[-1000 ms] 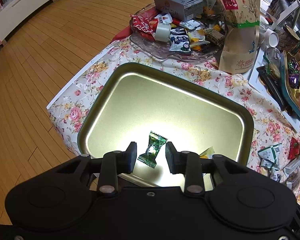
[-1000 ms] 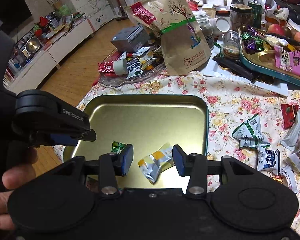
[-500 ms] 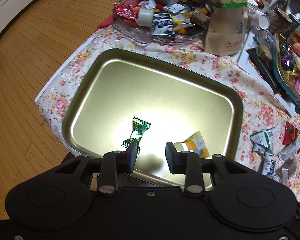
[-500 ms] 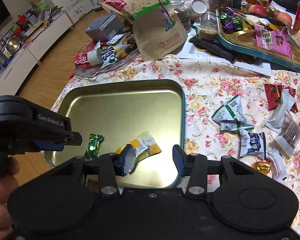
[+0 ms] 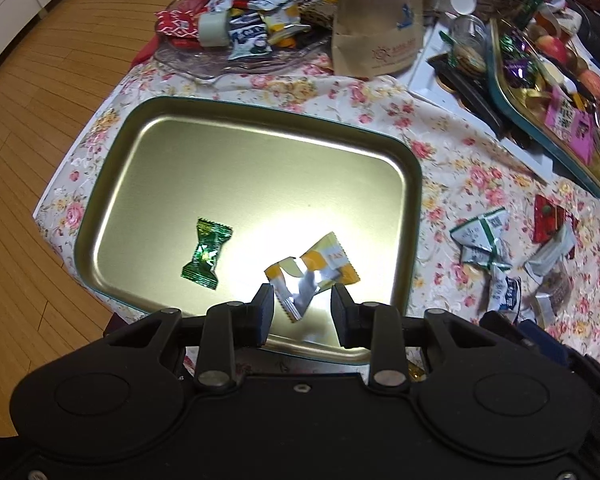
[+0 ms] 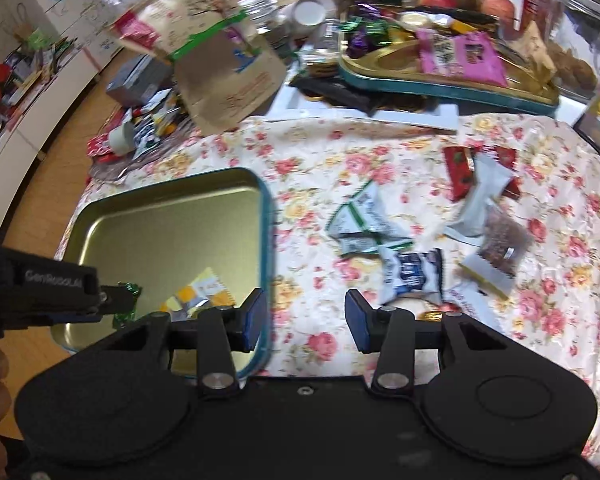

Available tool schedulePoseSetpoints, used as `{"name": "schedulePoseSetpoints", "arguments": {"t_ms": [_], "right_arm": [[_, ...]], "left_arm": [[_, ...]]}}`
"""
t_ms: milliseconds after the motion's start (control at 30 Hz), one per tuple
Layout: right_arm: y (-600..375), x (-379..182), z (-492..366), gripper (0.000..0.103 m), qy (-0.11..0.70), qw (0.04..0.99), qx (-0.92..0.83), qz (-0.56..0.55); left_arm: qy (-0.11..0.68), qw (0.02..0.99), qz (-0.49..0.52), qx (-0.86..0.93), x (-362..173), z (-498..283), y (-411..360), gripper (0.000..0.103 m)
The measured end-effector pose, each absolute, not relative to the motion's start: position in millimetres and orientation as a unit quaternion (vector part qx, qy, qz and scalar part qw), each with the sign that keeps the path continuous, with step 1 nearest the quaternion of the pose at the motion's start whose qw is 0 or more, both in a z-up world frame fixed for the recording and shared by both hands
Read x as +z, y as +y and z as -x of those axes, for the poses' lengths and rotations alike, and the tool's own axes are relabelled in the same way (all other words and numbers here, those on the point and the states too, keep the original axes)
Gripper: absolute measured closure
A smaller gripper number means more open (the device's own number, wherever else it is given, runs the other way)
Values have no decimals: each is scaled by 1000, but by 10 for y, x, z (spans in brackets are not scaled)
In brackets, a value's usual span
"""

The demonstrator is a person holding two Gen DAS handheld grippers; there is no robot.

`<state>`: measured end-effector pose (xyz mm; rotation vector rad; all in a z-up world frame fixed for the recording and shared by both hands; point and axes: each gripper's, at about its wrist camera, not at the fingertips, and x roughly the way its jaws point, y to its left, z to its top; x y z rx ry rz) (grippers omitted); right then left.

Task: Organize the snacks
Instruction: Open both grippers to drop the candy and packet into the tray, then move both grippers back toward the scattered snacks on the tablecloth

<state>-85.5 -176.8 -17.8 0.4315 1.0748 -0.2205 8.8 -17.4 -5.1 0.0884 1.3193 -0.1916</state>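
Observation:
A gold metal tray (image 5: 260, 152) with a teal rim lies on the floral tablecloth; it also shows in the right wrist view (image 6: 160, 216). In it lie a green wrapped candy (image 5: 207, 253) and a yellow-and-silver packet (image 5: 314, 272). My left gripper (image 5: 302, 314) is open and empty above the tray's near edge, over the yellow packet. My right gripper (image 6: 303, 322) is open and empty above the cloth just right of the tray. Loose snacks lie on the cloth ahead of it: green-and-white packets (image 6: 362, 226), a blue-and-white packet (image 6: 412, 276), a red packet (image 6: 460, 170) and a white packet (image 6: 482, 200).
A glass dish (image 5: 236, 56) heaped with snacks stands behind the tray. A brown paper bag (image 5: 380, 28) stands beside it. A second teal-rimmed tray (image 6: 440, 72) full of sweets sits at the back right. The table edge and wooden floor (image 5: 40, 120) are to the left.
Both grippers have moved right. The left one left the green candy and is now over the yellow packet. The right one left the tray and is now over the cloth near the loose snacks.

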Motion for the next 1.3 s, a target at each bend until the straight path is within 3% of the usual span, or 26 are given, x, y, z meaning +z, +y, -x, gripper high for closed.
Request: {"name": "schedulePoseSetpoints", "arguments": {"t_ms": [633,1300], "right_arm": [[-2754,-449,1375,57,516,790,-216,-252],[-2846,-636,1331,57,508,790,-204,-276]], "left_arm": [[636,748,-82,-169,-120,189,-781,62],[642,734,-92,-201,-106,370,-1233,62]]}}
